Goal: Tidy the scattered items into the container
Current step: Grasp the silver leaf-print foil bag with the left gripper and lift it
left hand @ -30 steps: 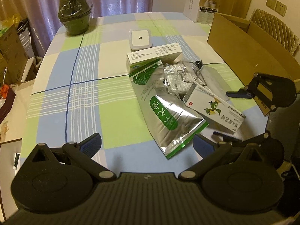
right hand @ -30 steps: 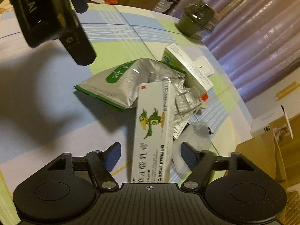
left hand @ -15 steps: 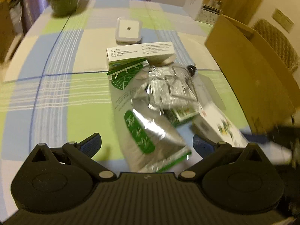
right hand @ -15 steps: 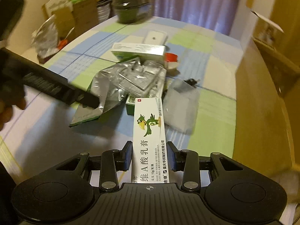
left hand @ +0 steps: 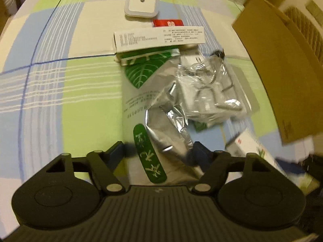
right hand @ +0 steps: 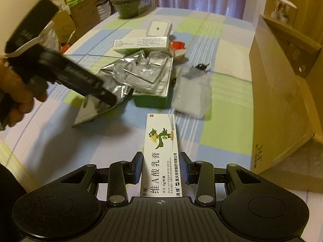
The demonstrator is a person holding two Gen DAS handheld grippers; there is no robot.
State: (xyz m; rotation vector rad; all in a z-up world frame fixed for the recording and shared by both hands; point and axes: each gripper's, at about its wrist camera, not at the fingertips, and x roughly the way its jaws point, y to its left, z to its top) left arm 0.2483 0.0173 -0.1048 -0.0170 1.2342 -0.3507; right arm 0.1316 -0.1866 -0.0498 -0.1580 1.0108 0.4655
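My left gripper (left hand: 159,151) is down on the near end of a silver foil pouch with green labels (left hand: 153,109), and its fingers press on the crumpled pouch from both sides. In the right wrist view the left gripper (right hand: 107,98) digs into that pouch (right hand: 113,76), with a person's hand (right hand: 14,92) on its handle. My right gripper (right hand: 161,167) is shut on a white ointment box with a green parrot (right hand: 161,141), held above the cloth. The brown cardboard container (right hand: 278,111) (left hand: 272,70) stands open at the right.
Heaped on the checked tablecloth are a long white box (left hand: 159,38), a red packet (left hand: 167,22), a clear blister pack (left hand: 208,92), a clear plastic bag (right hand: 191,92) and a green box (right hand: 151,100). Farther back are a white square device (left hand: 141,4) and a dark green pot (right hand: 129,2).
The left gripper went forward and down onto the foil pouch and its fingers narrowed on it. The right gripper shut on the ointment box and drew it back from the heap.
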